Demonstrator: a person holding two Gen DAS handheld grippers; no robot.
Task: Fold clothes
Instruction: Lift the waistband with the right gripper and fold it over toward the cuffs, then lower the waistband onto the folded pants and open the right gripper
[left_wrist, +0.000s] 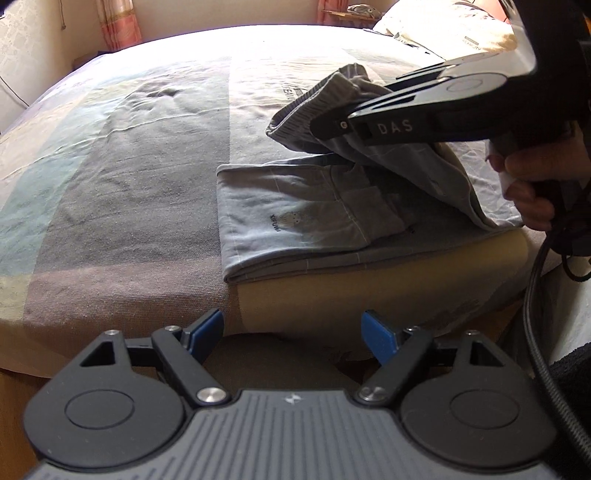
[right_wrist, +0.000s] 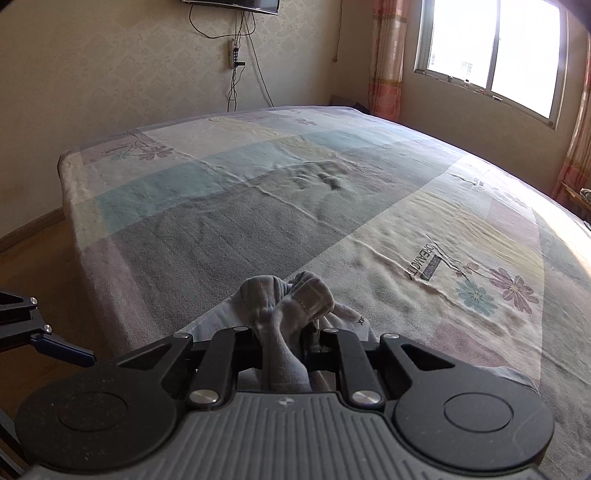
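A light grey garment (left_wrist: 295, 218), partly folded, lies at the near right corner of the bed, with small dark lettering on its top layer. My right gripper (left_wrist: 325, 127) is shut on the garment's ribbed end and holds it lifted over the folded part. In the right wrist view the bunched grey fabric (right_wrist: 284, 306) sticks out between the shut fingers of the right gripper (right_wrist: 282, 341). My left gripper (left_wrist: 293, 334) hangs open below the bed's near edge, its blue pads (left_wrist: 378, 336) wide apart and holding nothing. One of its fingers (right_wrist: 61, 349) shows at the left of the right wrist view.
The bed (right_wrist: 258, 206) is covered by a patchwork sheet with flower prints. A pillow (left_wrist: 443, 33) lies at its far right. A person's hand (left_wrist: 535, 184) holds the right gripper's handle, with a cable (left_wrist: 535, 332) hanging down. A window (right_wrist: 495, 55), curtains and a wall surround the bed.
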